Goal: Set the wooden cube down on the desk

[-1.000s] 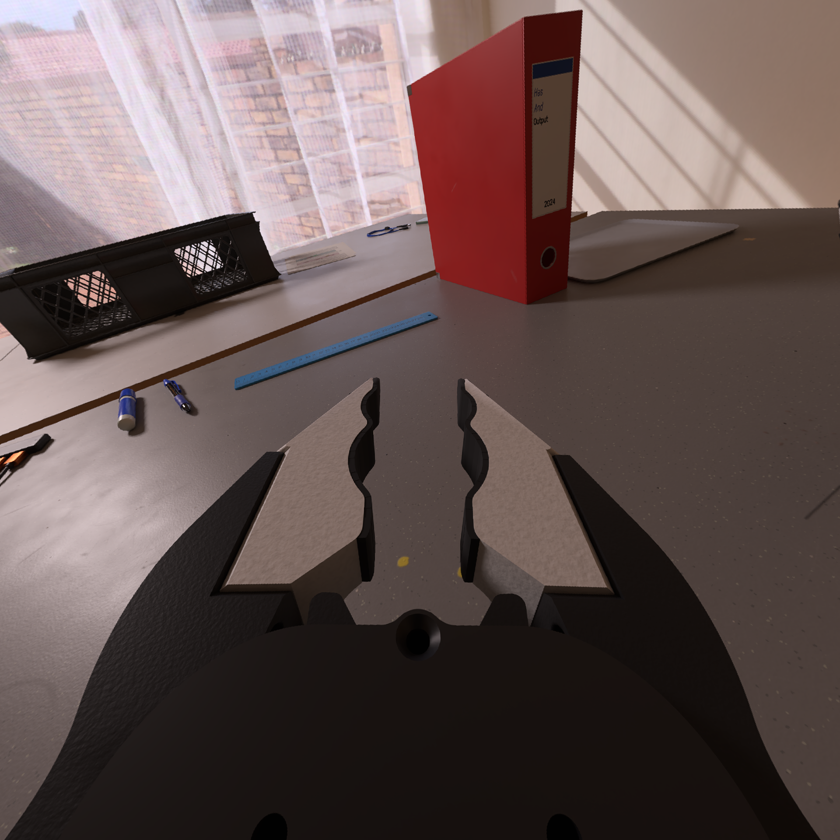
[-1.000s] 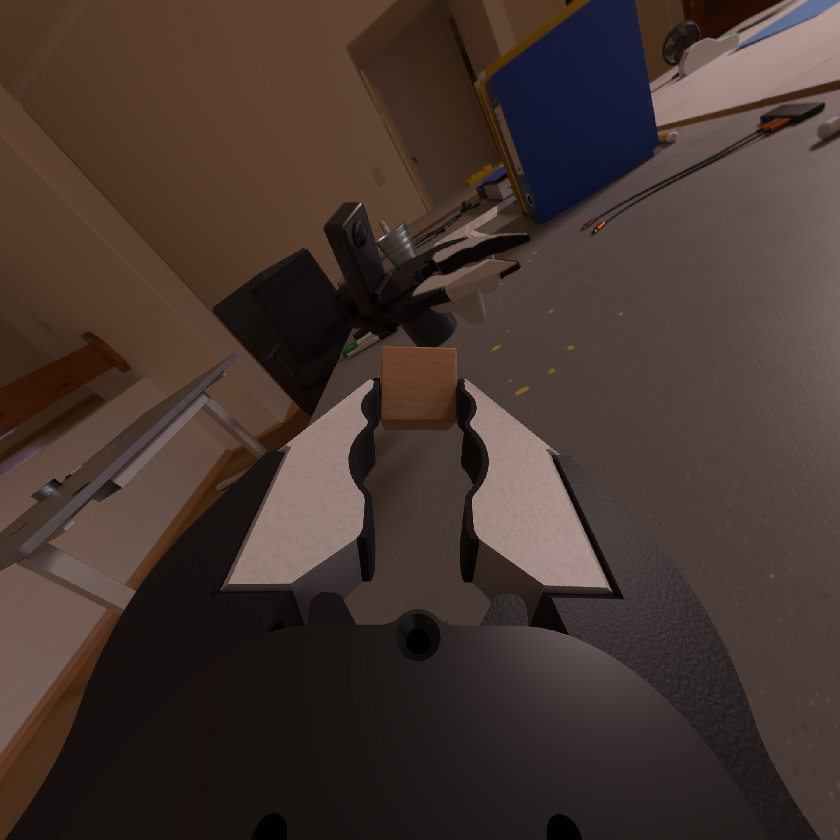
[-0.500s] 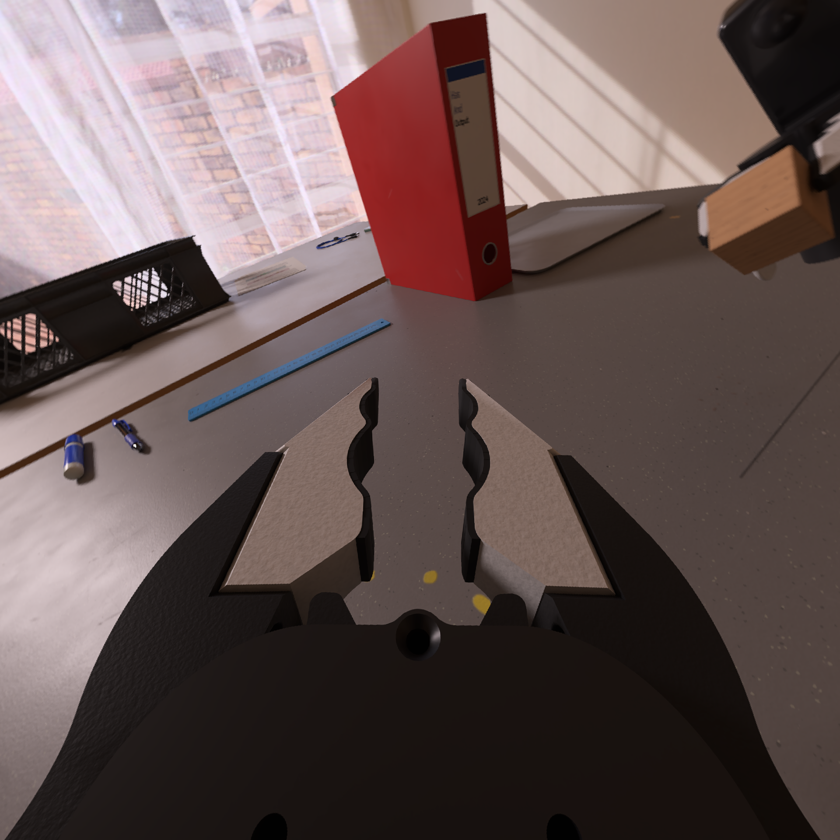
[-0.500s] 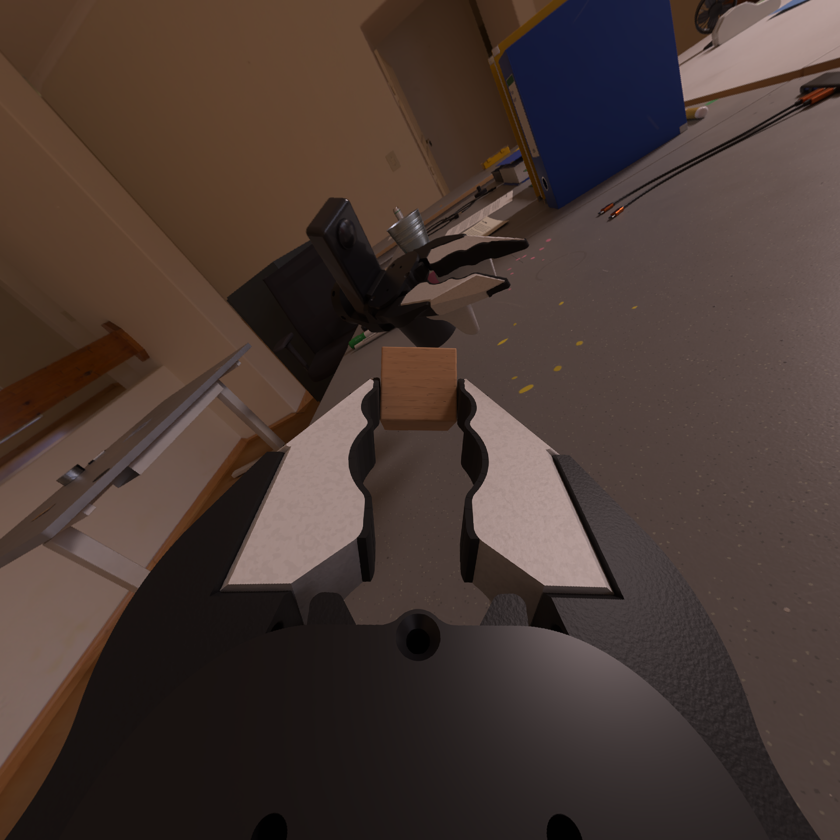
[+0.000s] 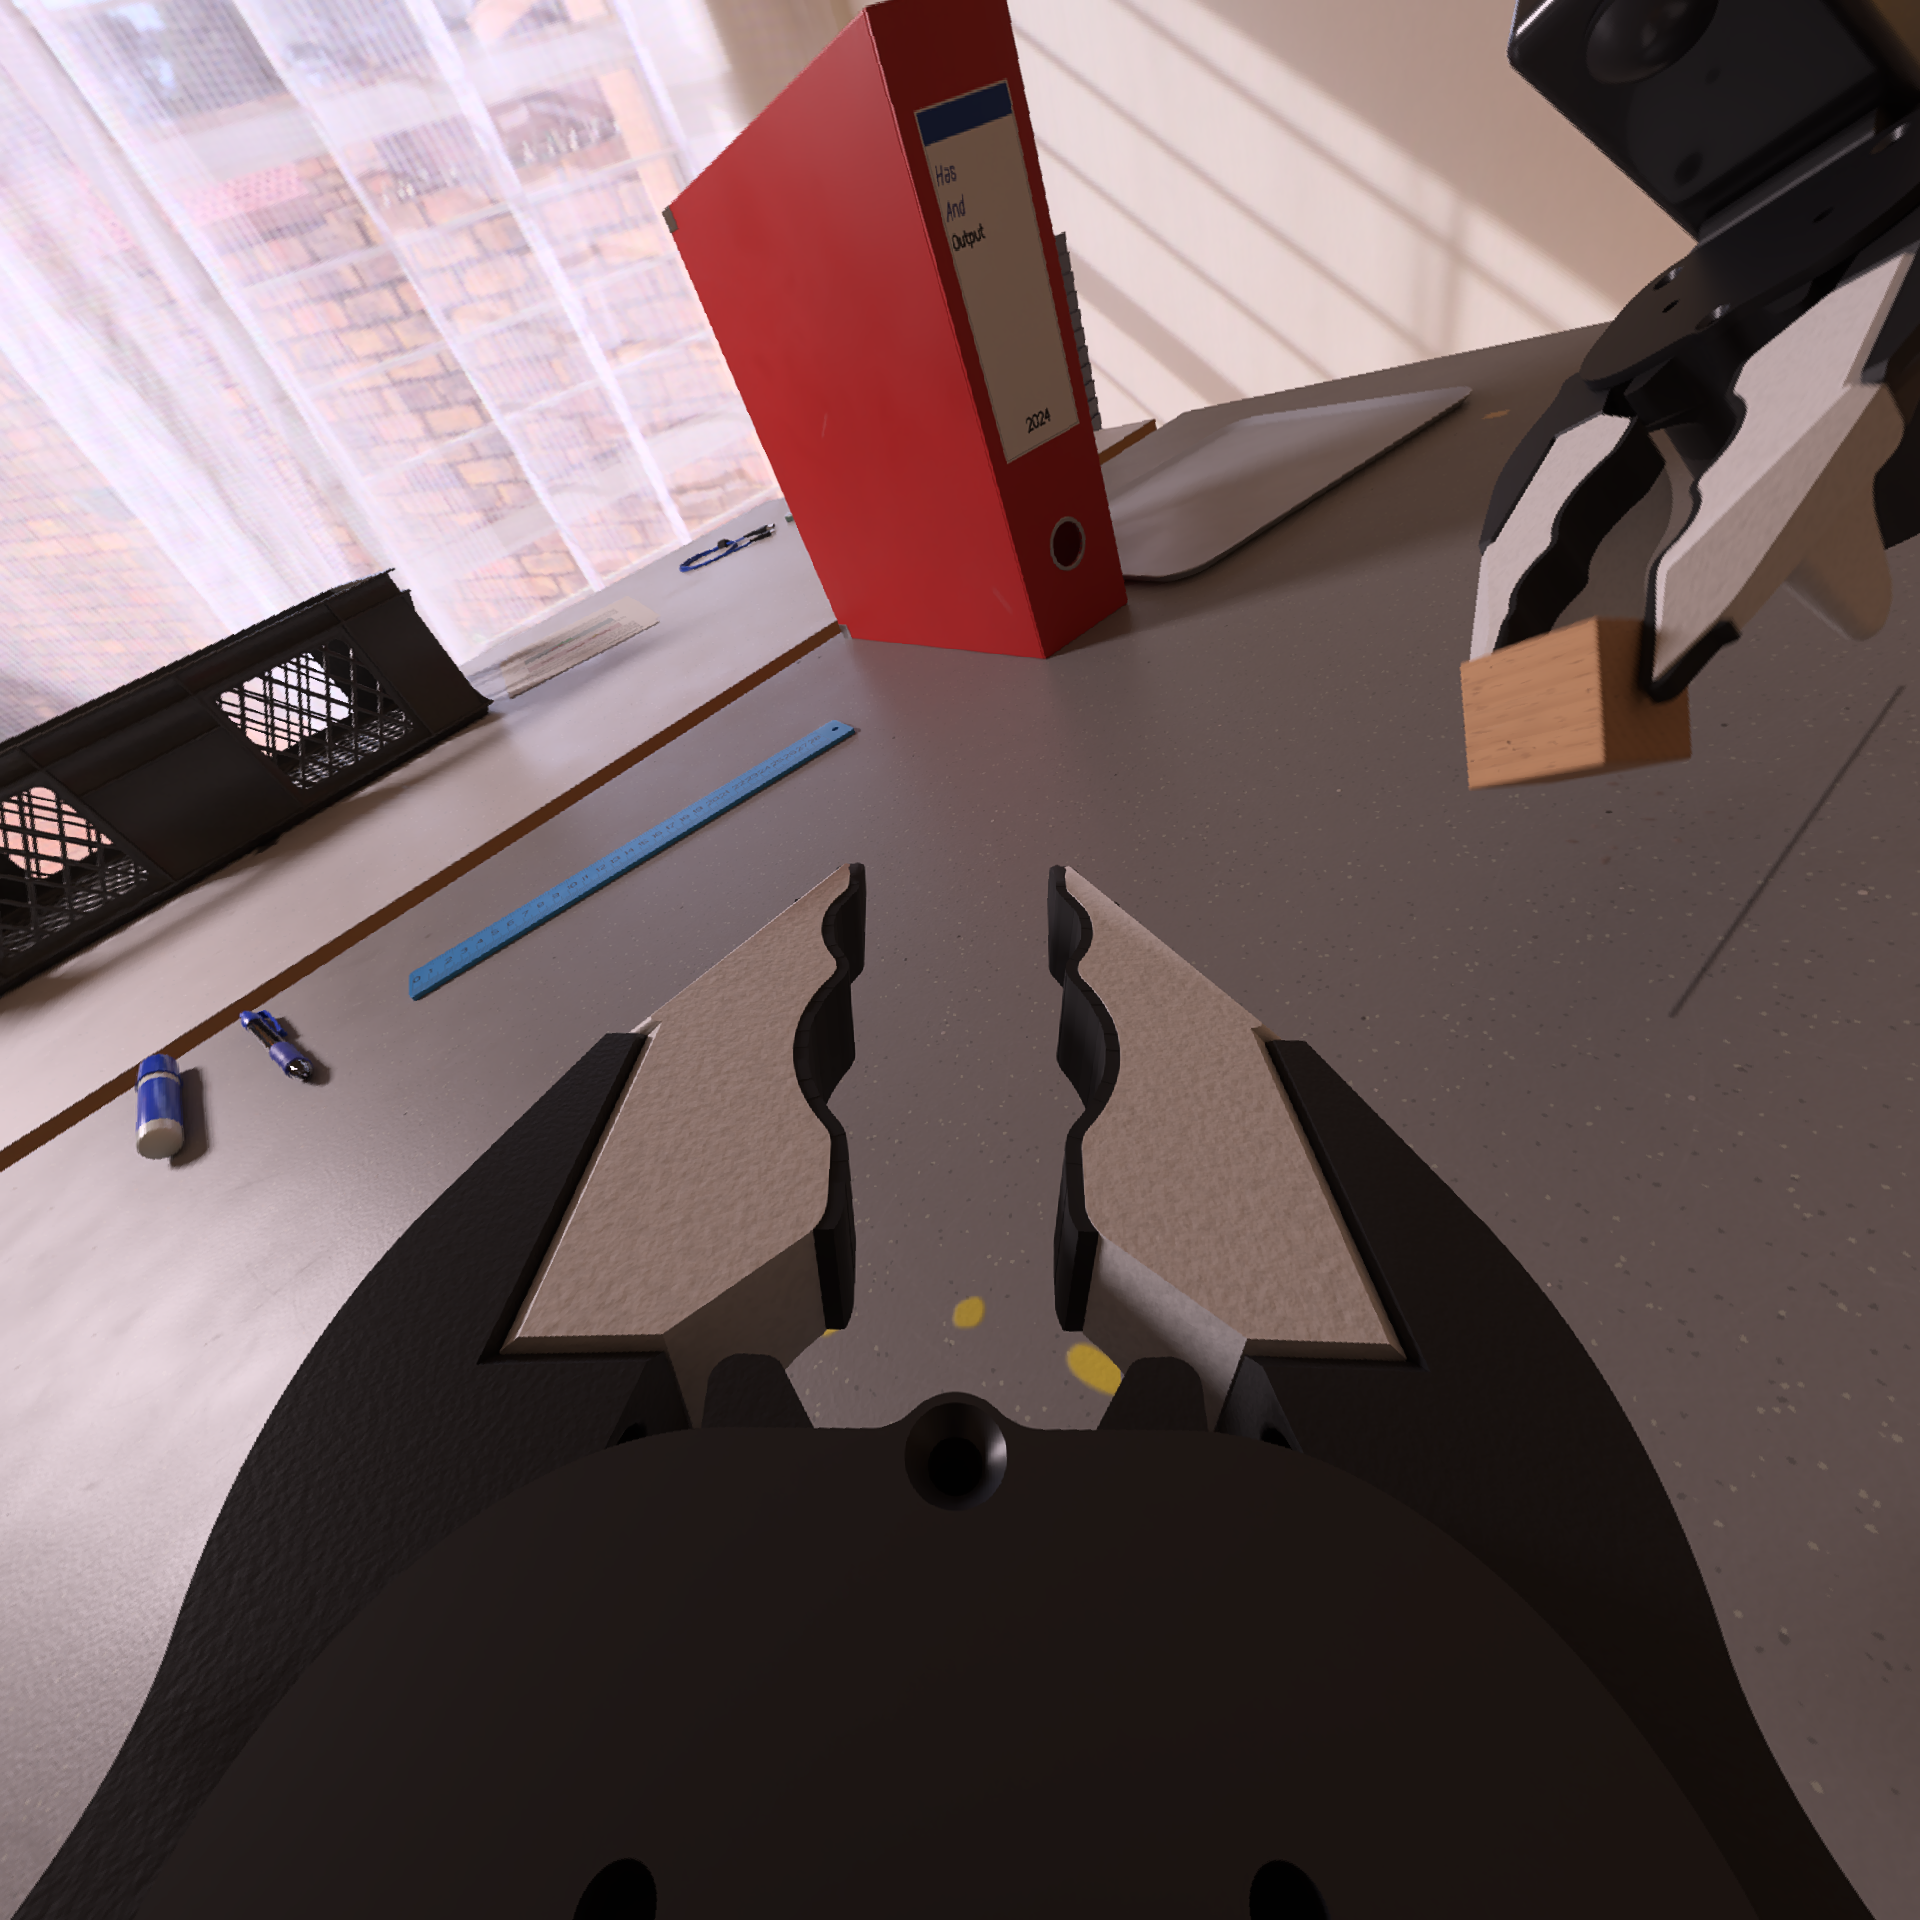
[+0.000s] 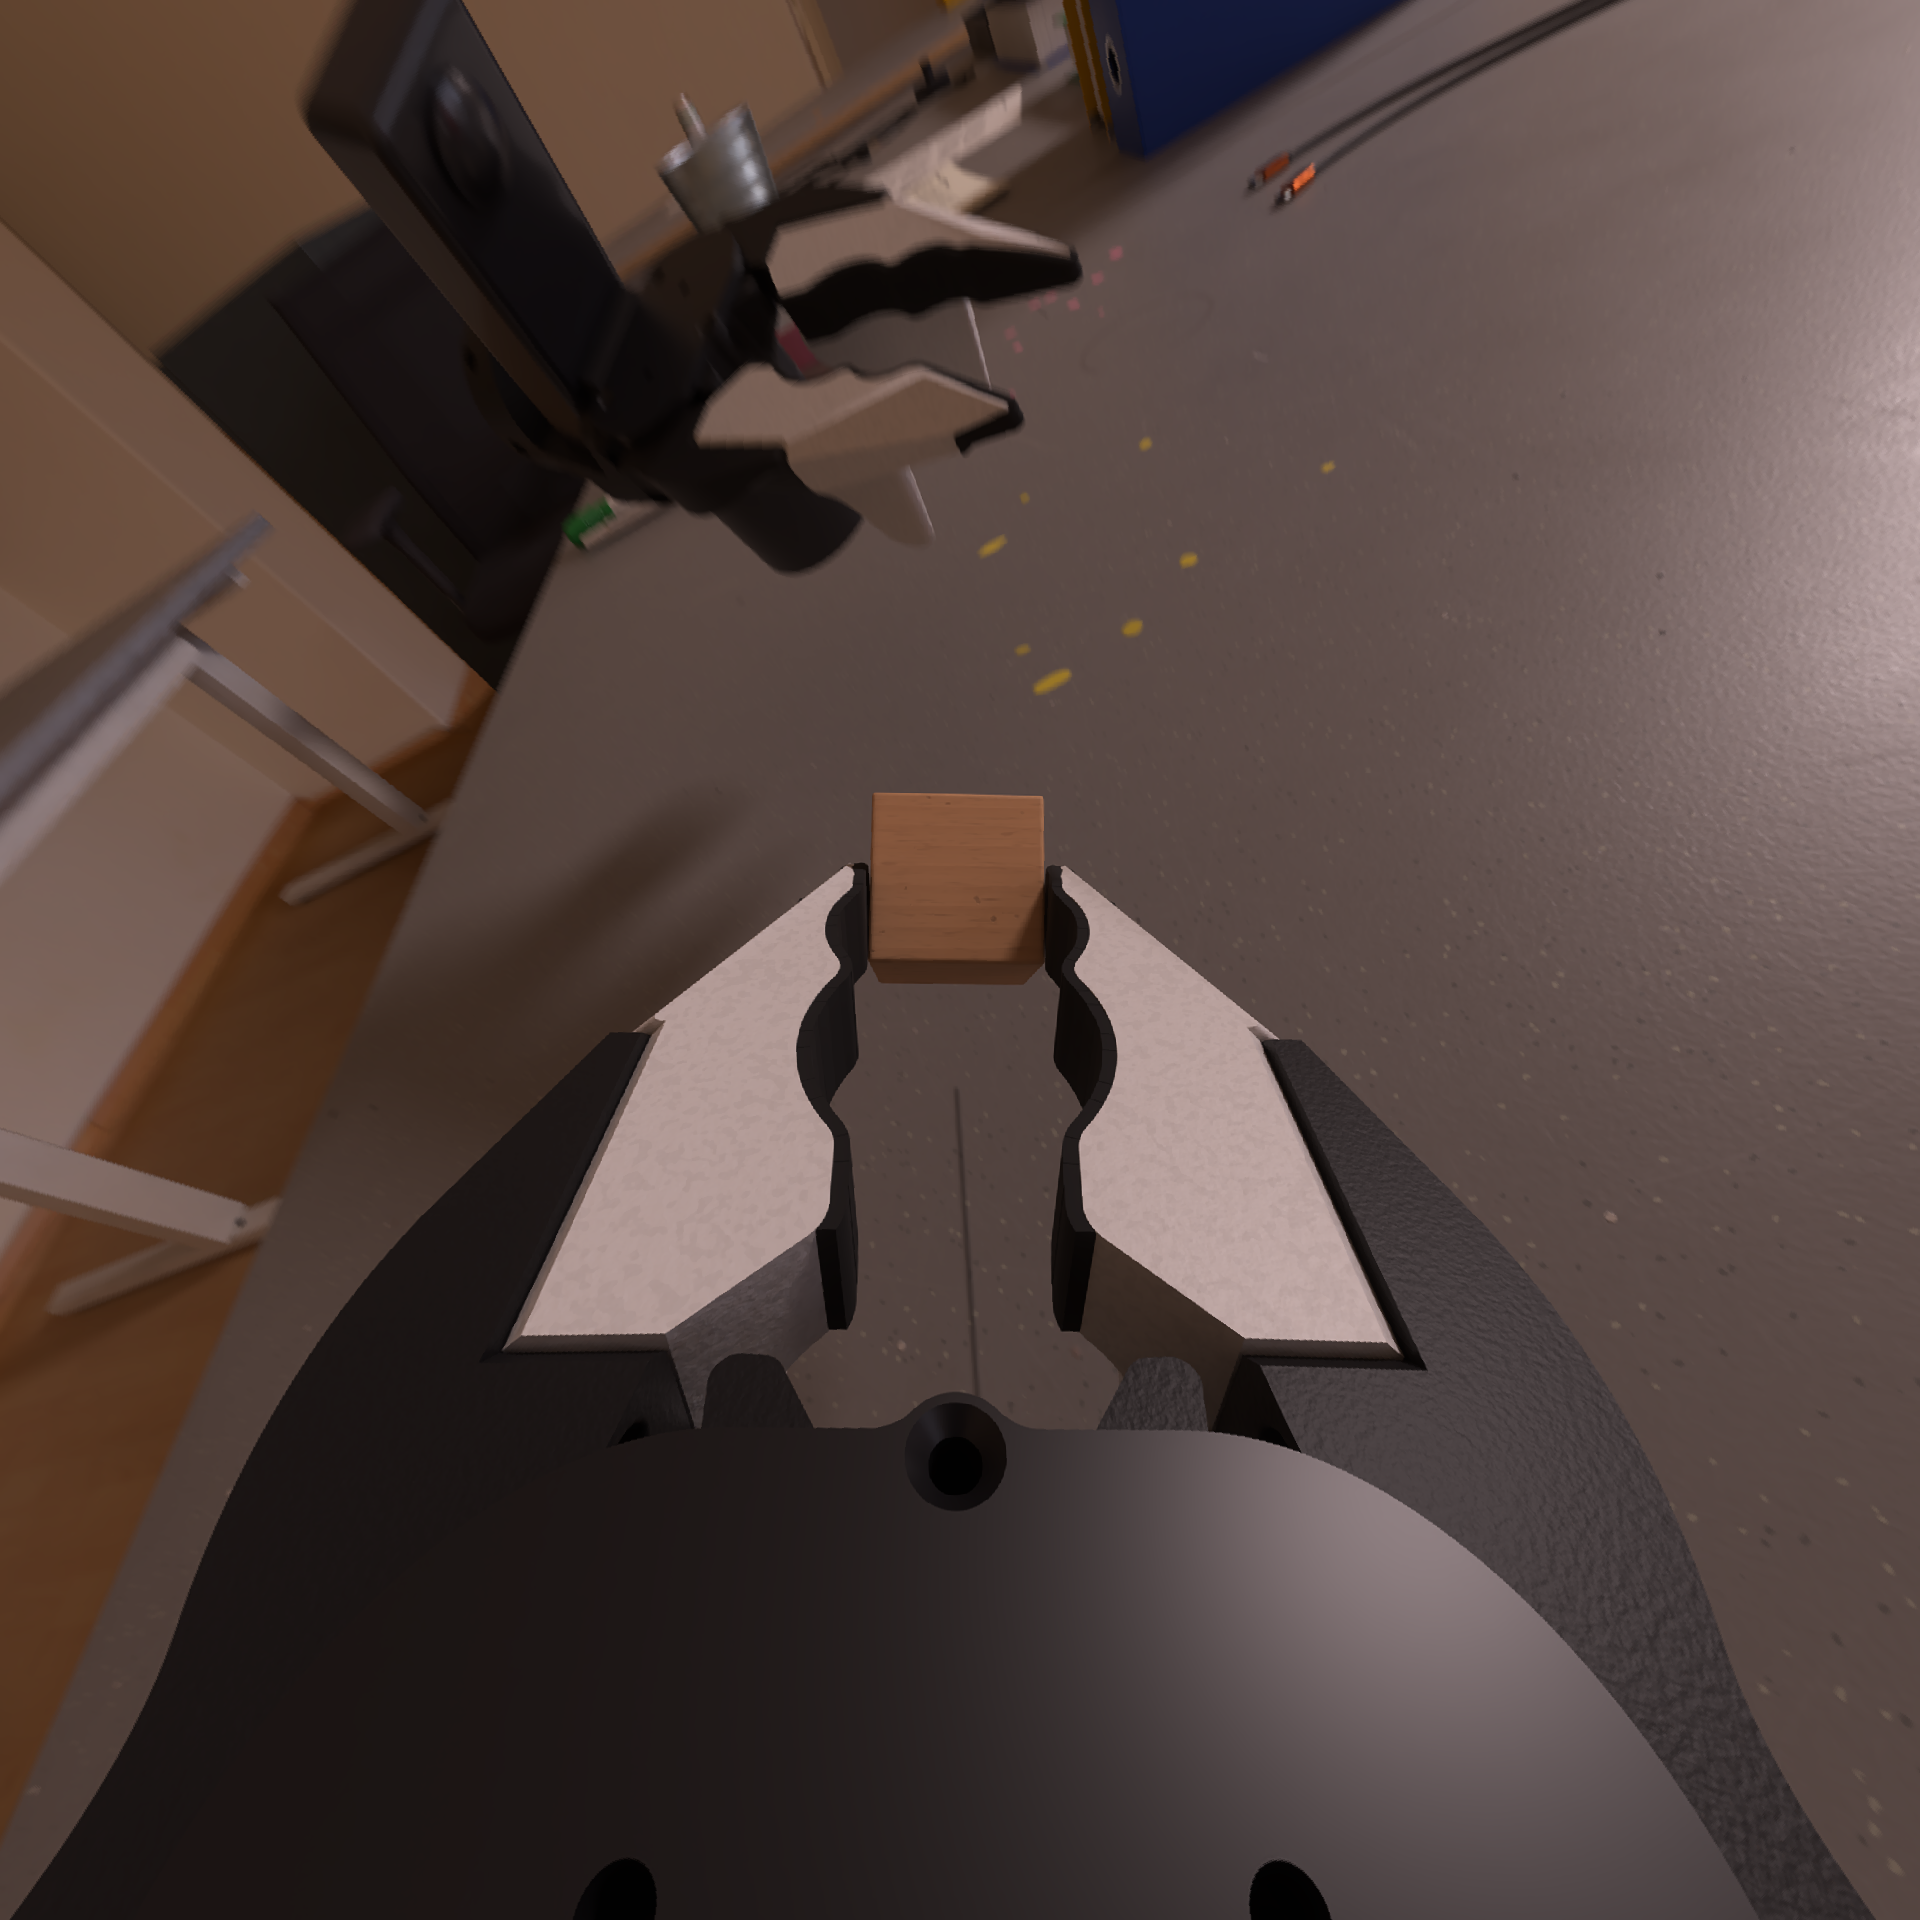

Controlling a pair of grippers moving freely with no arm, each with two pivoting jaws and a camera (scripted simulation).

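My right gripper (image 6: pixel 956 883) is shut on the wooden cube (image 6: pixel 954 914), a small light-brown block pinched at the fingertips. It holds the cube above the grey desk (image 6: pixel 1455 727). In the left wrist view the cube (image 5: pixel 1558 717) hangs clear of the desk (image 5: pixel 1351 1039) at the upper right, gripped by the right gripper (image 5: pixel 1569 665), which points downward. My left gripper (image 5: pixel 954 883) is open and empty, low over the desk. It also shows in the right wrist view (image 6: pixel 1029 343), beyond the cube to the left.
A red binder (image 5: pixel 904 364) stands at the back, a grey flat pad (image 5: pixel 1278 457) beside it. A blue ruler (image 5: pixel 634 862), pen (image 5: pixel 272 1044), small blue cylinder (image 5: pixel 158 1104) and black crate (image 5: pixel 208 727) lie left. A blue binder (image 6: pixel 1226 62) and cables (image 6: pixel 1403 104) lie far off.
The right gripper with the cube has tilted down and come lower over the desk, nearer the left gripper. It has come further into the left wrist view. The left gripper stays open.
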